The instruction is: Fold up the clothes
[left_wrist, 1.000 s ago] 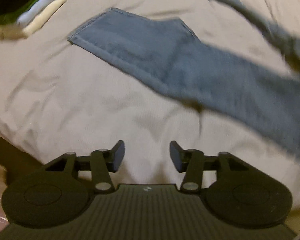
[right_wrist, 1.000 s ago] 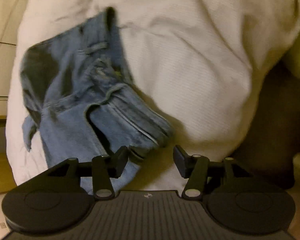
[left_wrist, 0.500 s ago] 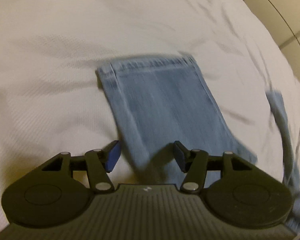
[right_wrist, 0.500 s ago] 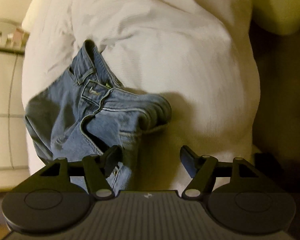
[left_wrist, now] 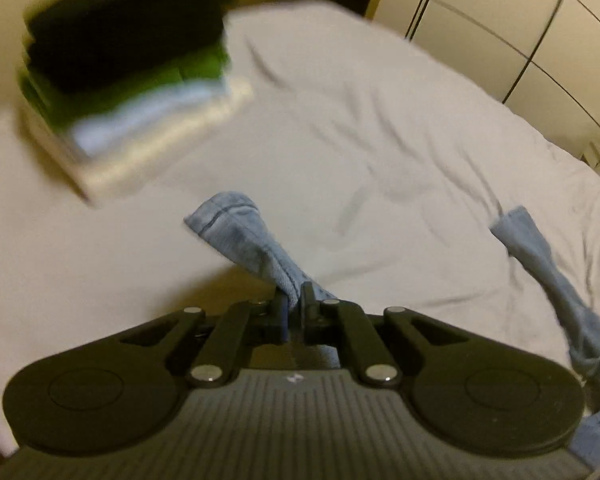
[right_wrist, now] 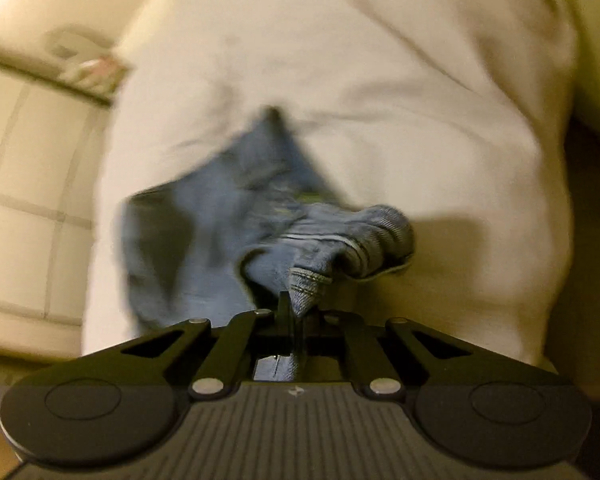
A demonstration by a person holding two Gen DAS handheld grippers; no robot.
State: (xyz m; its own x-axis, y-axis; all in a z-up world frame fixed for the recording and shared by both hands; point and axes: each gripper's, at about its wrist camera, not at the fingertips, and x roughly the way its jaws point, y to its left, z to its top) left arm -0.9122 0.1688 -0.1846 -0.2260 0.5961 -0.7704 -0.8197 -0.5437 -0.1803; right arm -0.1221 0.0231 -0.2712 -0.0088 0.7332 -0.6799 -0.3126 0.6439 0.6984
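A pair of light blue jeans lies across a bed covered by a white sheet [left_wrist: 360, 140]. In the left wrist view my left gripper [left_wrist: 294, 304] is shut on one jeans leg [left_wrist: 244, 236] near its hem, and the hem stands up off the sheet. The other jeans leg [left_wrist: 552, 276] trails along the right. In the right wrist view my right gripper [right_wrist: 296, 312] is shut on the jeans waistband [right_wrist: 308, 284], with the bunched top of the jeans [right_wrist: 228, 224] hanging blurred to its left over the sheet [right_wrist: 380, 80].
A stack of folded clothes [left_wrist: 128, 68], black and green over pale blue and cream, sits at the back left of the bed. Pale cupboard doors [left_wrist: 520, 40] stand beyond the bed on the right. Panelled cabinet fronts [right_wrist: 28, 200] run along the left in the right wrist view.
Both grippers were open half a second ago and have closed on the jeans, left on a leg, right on the waistband. The fabric has lifted off the sheet and both views have swung.
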